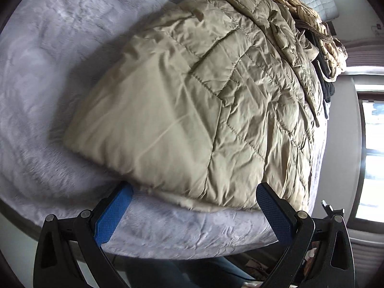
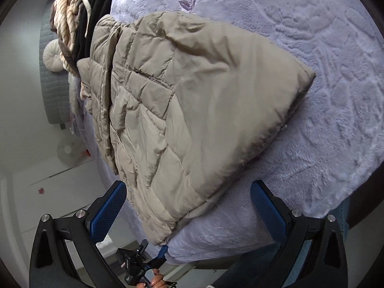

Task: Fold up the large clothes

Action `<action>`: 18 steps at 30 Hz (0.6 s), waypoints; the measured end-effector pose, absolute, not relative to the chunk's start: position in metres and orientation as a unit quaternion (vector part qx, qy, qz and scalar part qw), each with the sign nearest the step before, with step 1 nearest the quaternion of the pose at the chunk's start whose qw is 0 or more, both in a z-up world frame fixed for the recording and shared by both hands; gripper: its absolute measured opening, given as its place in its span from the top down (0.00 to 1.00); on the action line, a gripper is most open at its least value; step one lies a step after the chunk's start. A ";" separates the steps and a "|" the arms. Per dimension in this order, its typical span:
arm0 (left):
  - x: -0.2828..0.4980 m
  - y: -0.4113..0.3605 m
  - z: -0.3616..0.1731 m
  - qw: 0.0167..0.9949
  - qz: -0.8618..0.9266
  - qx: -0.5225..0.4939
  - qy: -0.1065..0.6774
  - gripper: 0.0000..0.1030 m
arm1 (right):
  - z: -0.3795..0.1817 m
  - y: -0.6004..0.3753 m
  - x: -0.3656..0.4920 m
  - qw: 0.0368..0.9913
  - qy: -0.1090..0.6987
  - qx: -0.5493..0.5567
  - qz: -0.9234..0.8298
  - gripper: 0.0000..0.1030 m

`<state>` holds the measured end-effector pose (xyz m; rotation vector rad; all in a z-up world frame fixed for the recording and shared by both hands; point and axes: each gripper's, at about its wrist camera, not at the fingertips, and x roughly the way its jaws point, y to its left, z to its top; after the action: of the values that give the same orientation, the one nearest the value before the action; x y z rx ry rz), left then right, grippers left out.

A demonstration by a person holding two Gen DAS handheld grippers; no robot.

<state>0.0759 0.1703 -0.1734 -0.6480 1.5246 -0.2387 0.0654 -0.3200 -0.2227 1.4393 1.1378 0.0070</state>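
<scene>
A beige quilted puffer jacket [image 1: 192, 100] lies folded on a lavender plush bed cover [image 1: 48, 72]. It also shows in the right wrist view [image 2: 192, 110], with its near corner hanging a little over the bed edge. My left gripper [image 1: 194, 192] is open and empty, its blue pads either side of the jacket's near edge, just short of it. My right gripper [image 2: 188, 192] is open and empty, held over the jacket's near corner. The left gripper also shows low in the right wrist view [image 2: 153, 261], below the bed edge.
A pile of other clothes, striped cream and black [image 1: 319, 45], lies at the jacket's far end; it also shows in the right wrist view [image 2: 79, 16]. A grey quilted headboard [image 2: 51, 91] and round cushion [image 2: 51, 55] stand beyond. A window [image 1: 372, 160] is on the right.
</scene>
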 end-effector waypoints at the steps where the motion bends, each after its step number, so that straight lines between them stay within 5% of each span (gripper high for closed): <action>1: 0.079 0.169 -0.174 0.669 -0.109 -0.291 0.675 0.00 | -0.225 -0.321 0.067 0.607 0.489 0.627 0.003 0.00; 12: 0.117 0.142 -0.180 0.659 -0.150 -0.288 0.678 0.02 | -0.236 -0.324 0.084 0.603 0.439 0.666 -0.001 0.00; 15: 0.121 0.143 -0.181 0.658 -0.151 -0.270 0.687 0.26 | -0.234 -0.323 0.085 0.605 0.426 0.672 -0.008 0.00; 17: 0.122 0.146 -0.181 0.659 -0.157 -0.265 0.686 0.55 | -0.233 -0.322 0.082 0.606 0.419 0.676 -0.014 0.03; 18: 0.121 0.149 -0.179 0.661 -0.167 -0.264 0.682 0.62 | -0.233 -0.322 0.079 0.604 0.416 0.680 -0.017 0.06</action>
<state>0.1214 0.1491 -0.1786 -0.5973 1.5437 -0.3771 0.0791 -0.3219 -0.2333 1.5740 0.9626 -0.0400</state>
